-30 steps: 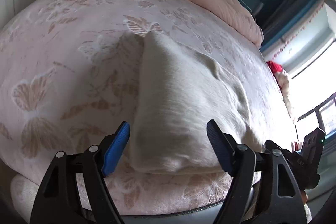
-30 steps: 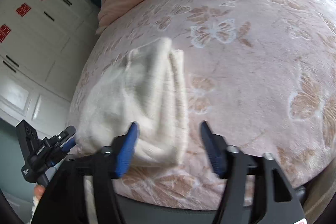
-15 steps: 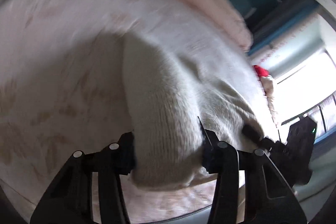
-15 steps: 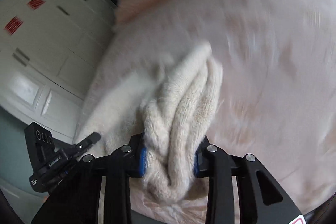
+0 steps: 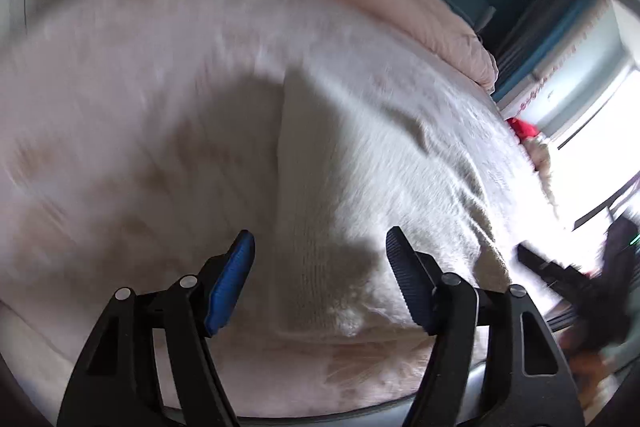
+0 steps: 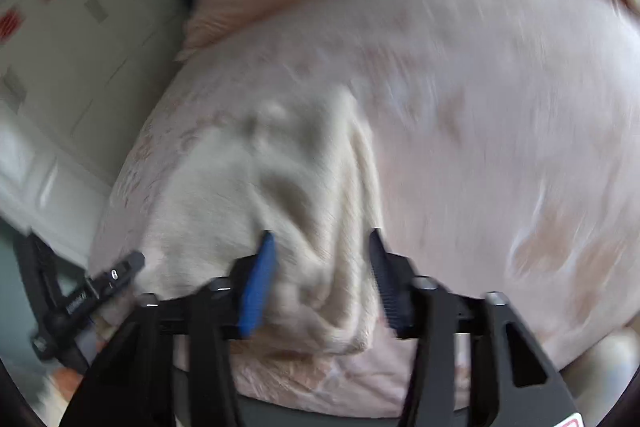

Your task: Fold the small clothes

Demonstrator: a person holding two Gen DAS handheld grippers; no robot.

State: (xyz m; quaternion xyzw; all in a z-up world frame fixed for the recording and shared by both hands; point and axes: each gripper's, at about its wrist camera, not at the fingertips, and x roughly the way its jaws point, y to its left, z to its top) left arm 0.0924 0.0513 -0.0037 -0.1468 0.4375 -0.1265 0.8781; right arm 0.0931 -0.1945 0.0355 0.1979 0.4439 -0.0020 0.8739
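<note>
A cream knit garment (image 5: 360,195) lies on the pink butterfly-print bed (image 5: 140,67), between the spread jaws of both the left hand-held gripper (image 5: 320,279) and right hand-held gripper (image 6: 320,279), white wardrobe (image 6: 60,67) beside.

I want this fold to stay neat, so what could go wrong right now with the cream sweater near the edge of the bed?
1. The cream sweater lies close to the near edge of the bed; a nudge might slide it off.
2. The left gripper and right gripper both stand open around its near edge, so closing could bunch the knit.
3. The frames are motion-blurred; fast moves may undo the fold.
</note>
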